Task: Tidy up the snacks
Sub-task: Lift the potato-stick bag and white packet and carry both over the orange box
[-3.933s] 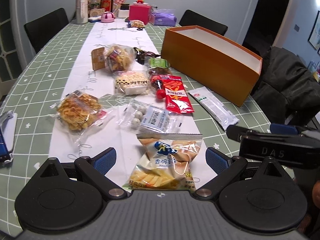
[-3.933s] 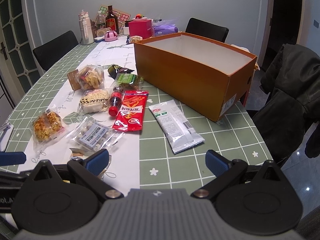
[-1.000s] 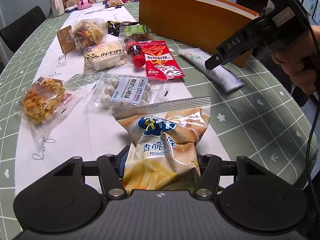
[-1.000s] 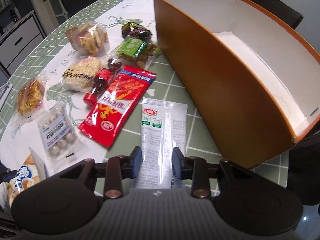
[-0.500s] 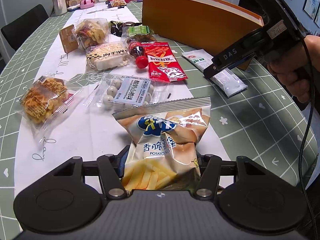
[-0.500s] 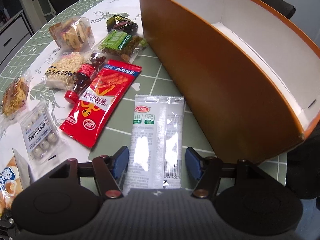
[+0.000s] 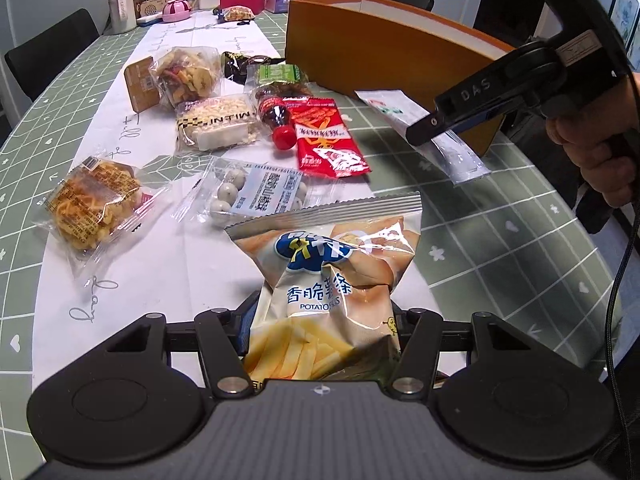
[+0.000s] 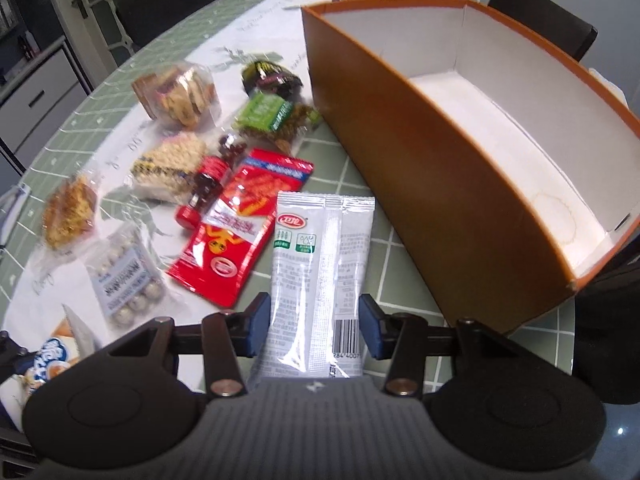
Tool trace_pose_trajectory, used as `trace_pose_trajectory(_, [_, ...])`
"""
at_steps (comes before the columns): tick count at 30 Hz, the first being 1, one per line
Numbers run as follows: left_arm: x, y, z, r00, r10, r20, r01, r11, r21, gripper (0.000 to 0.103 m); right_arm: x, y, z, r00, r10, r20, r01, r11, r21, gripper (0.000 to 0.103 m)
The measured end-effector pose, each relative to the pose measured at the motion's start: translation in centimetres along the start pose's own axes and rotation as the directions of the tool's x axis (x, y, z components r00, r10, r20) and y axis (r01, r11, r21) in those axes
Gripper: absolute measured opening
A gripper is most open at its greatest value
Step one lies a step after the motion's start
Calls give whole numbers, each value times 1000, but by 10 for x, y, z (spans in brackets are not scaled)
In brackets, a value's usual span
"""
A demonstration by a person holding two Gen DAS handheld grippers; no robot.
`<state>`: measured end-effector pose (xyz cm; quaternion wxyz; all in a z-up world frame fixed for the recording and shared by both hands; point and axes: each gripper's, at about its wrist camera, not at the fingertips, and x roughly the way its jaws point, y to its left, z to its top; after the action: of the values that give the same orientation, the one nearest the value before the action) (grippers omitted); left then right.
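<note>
Orange cardboard box (image 8: 420,168) sits open at 1 o'clock on the green-checked tabletop (image 7: 500,248), white inside, nothing in it. Left gripper (image 7: 320,332) has its fingers clamped on the bottom of a potato sticks bag (image 7: 332,276), which stands upright above the white runner. Right gripper (image 8: 316,326) has its fingers spread around a white snack sachet (image 8: 320,264), can't tell if they actually touch it. Red snack packet (image 8: 240,224) lies just beside the sachet at 10 o'clock.
</note>
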<state>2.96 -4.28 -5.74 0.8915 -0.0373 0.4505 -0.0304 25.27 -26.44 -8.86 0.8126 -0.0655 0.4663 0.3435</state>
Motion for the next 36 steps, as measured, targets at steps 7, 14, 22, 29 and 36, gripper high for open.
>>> trace_pose_trajectory(7, [-13, -1, 17, 1000, -29, 8, 29, 1000, -4, 66, -28, 12, 2, 998, 37, 48, -36, 999, -24, 46])
trace_pose_trajectory(14, [-28, 6, 70, 998, -13, 55, 12, 1000, 20, 66, -67, 4, 28, 984, 80, 158, -81, 997, 4, 46])
trace_pose_trajectory(22, [-31, -14, 151, 990, -22, 136, 8, 995, 103, 66, -92, -24, 72, 969, 27, 244, -46, 996, 74, 46])
trace_pose_trajectory(29, [-8, -41, 200, 988, -40, 146, 15, 985, 173, 66, -107, -60, 96, 948, -22, 319, -36, 984, 174, 46])
trace_pose_trajectory(36, [33, -76, 241, 991, -40, 131, -2, 953, 303, 66, -105, -110, 94, 945, -106, 308, 22, 964, 265, 46])
